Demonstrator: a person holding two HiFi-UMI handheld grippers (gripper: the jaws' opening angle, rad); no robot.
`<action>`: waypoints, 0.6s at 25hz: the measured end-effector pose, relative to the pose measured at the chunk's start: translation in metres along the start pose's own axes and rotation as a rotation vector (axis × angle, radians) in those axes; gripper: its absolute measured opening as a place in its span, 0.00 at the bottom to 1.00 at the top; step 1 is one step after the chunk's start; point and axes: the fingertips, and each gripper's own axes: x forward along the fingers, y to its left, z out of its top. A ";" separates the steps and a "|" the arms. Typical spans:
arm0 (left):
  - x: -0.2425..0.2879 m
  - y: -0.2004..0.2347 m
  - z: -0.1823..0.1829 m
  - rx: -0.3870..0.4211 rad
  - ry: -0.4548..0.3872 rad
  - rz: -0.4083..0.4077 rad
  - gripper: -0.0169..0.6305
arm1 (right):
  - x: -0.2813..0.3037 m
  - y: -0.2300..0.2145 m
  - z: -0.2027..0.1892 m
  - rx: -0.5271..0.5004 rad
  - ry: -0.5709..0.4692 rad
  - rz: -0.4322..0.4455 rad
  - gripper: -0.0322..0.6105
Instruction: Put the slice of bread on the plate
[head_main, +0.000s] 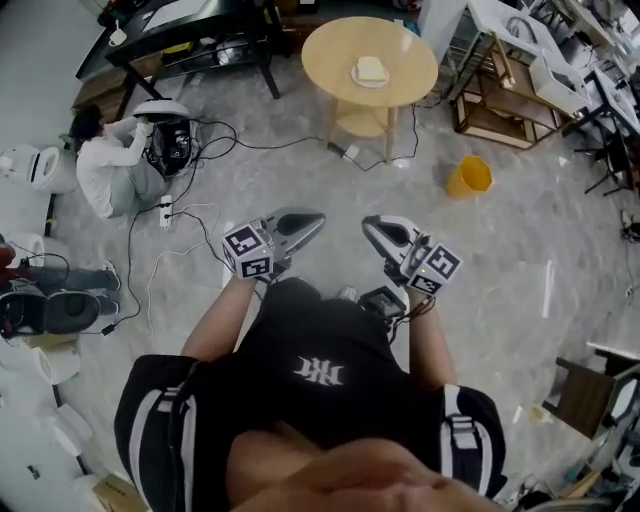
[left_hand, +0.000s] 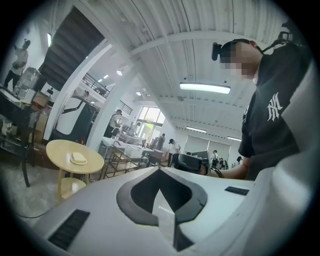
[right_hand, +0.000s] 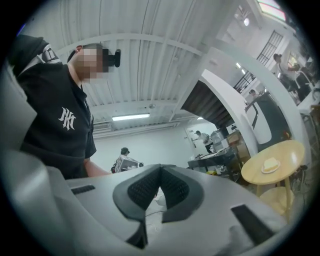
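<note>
A pale slice of bread lies on a white plate in the middle of a round wooden table, far ahead across the floor. It also shows small in the left gripper view, bread, and in the right gripper view, bread. My left gripper and right gripper are held side by side close to my chest, far short of the table. Both point roughly level. The left gripper has its pads meeting with nothing between them. The right gripper is likewise shut and empty.
A person sits on the floor at the left beside equipment and trailing cables. A yellow bucket stands right of the table. There is a black desk at the back left, wooden racks at the back right and a chair at the lower right.
</note>
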 end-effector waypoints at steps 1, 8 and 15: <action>0.000 0.002 0.002 0.011 -0.002 -0.005 0.04 | 0.002 -0.001 0.003 -0.011 0.014 -0.011 0.05; -0.012 0.009 -0.005 0.113 0.052 -0.061 0.04 | 0.039 0.001 0.017 -0.047 0.035 -0.041 0.05; -0.055 0.030 -0.011 0.030 -0.011 -0.022 0.04 | 0.080 0.006 0.010 -0.102 0.070 -0.023 0.05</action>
